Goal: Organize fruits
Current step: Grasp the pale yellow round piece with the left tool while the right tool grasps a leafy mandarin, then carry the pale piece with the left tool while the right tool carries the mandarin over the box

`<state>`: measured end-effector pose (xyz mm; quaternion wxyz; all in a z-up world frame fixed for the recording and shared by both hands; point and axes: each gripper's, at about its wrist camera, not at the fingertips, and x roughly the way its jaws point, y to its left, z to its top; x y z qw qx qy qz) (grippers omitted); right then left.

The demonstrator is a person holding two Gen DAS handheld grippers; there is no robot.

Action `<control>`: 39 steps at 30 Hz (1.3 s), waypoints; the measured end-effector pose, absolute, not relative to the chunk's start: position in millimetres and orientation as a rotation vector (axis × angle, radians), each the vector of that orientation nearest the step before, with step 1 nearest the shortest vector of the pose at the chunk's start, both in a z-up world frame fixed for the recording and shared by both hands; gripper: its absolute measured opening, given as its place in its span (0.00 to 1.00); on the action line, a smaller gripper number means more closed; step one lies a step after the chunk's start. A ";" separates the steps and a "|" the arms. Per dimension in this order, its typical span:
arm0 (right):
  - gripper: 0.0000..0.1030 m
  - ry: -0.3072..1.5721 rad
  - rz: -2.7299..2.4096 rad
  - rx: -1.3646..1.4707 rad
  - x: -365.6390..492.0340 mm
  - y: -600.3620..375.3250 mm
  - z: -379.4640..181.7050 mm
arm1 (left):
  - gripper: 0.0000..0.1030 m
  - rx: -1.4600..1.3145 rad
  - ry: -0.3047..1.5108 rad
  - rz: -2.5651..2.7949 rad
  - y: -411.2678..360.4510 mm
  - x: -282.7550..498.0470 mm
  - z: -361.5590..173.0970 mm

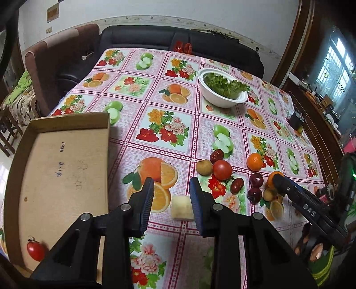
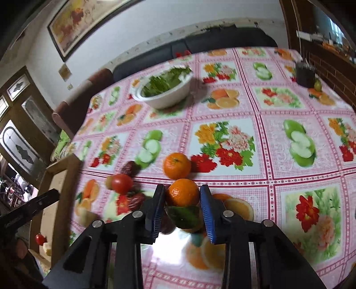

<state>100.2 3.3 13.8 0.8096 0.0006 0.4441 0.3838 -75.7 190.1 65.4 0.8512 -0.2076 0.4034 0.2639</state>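
The right gripper (image 2: 182,195), angled down, clamps a mandarin (image 2: 183,192); the left gripper (image 1: 171,191), jaws apart and empty, hangs right of the cardboard tray (image 1: 66,164) over the floral-clothed surface (image 1: 178,142)

A black sofa (image 1: 178,42) runs along the white wall (image 1: 155,9) behind the surface (image 1: 138,124), which wears a pink fruit-and-flower cloth. Left of the sofa stands a brown armchair (image 1: 60,55). Right of it, daylight enters through a window (image 1: 338,62). A framed painting (image 2: 84,24) hangs above the sofa.

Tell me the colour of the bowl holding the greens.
White; the bowl shows sharpest in the left wrist view.
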 end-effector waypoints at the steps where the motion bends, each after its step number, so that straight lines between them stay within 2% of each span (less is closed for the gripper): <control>1: 0.32 0.941 0.831 0.008 95.3 2.2 18.1 | 0.29 -0.437 0.847 0.554 190.1 -77.4 66.2; 6: 0.32 0.905 0.875 0.011 75.1 1.1 36.8 | 0.29 -0.454 0.870 0.536 191.9 -83.9 60.7; 13: 0.32 0.918 0.910 0.019 55.2 -6.5 40.0 | 0.30 -0.371 0.963 0.540 170.4 -56.5 23.8; 15: 0.32 0.920 0.913 0.010 50.0 -7.4 38.8 | 0.35 -0.355 1.006 0.543 167.6 -47.1 8.6; 17: 0.32 0.928 0.921 0.009 47.7 -8.9 37.3 | 0.35 -0.365 1.025 0.536 166.1 -42.2 -2.9; 18: 0.32 0.928 0.920 0.008 47.1 -9.9 37.0 | 0.27 -0.362 1.023 0.545 165.8 -41.6 -5.9; 39: 0.32 0.897 1.017 -0.019 11.7 14.8 57.0 | 0.27 -0.350 0.879 0.683 179.4 -117.3 52.5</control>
